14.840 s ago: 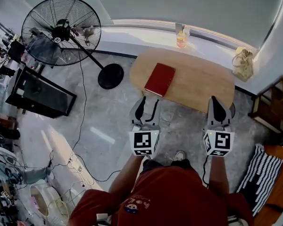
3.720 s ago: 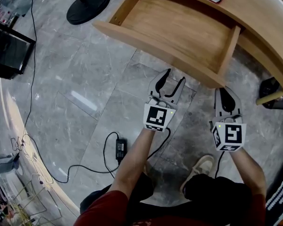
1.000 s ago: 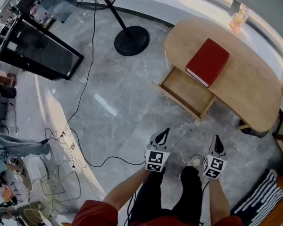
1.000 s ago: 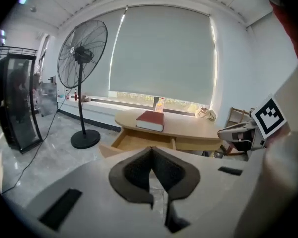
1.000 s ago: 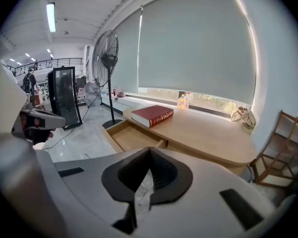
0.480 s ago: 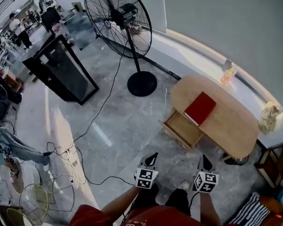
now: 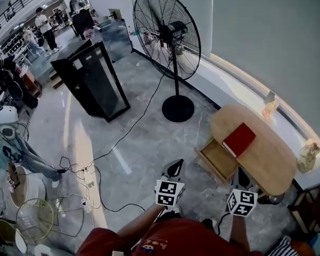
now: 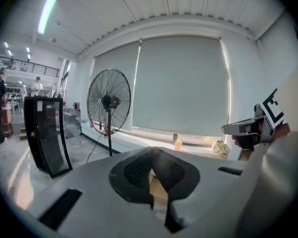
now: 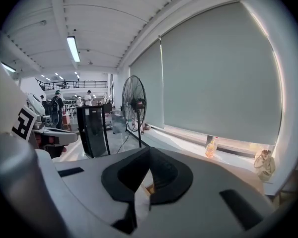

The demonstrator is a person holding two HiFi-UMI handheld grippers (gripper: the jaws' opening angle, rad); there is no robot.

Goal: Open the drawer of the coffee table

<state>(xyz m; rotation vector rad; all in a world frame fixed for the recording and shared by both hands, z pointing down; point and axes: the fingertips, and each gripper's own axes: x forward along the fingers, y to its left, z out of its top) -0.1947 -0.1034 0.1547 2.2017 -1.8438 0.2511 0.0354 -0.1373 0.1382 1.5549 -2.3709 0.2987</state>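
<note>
Plainly, the left gripper (image 7: 175, 167) and right gripper (image 7: 240, 176) both hang with jaws pressed together on nothing, well apart from the drawer (image 7: 218, 160), which stands pulled out of the coffee table (image 7: 266, 161).

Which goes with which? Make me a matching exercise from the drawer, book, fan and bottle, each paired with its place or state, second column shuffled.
1 drawer
2 book
3 fan
4 bottle

a on the window ledge
b lying on the table
c pulled open
d standing on the floor

Pairs: 1-c, 2-b, 3-d, 4-a
</note>
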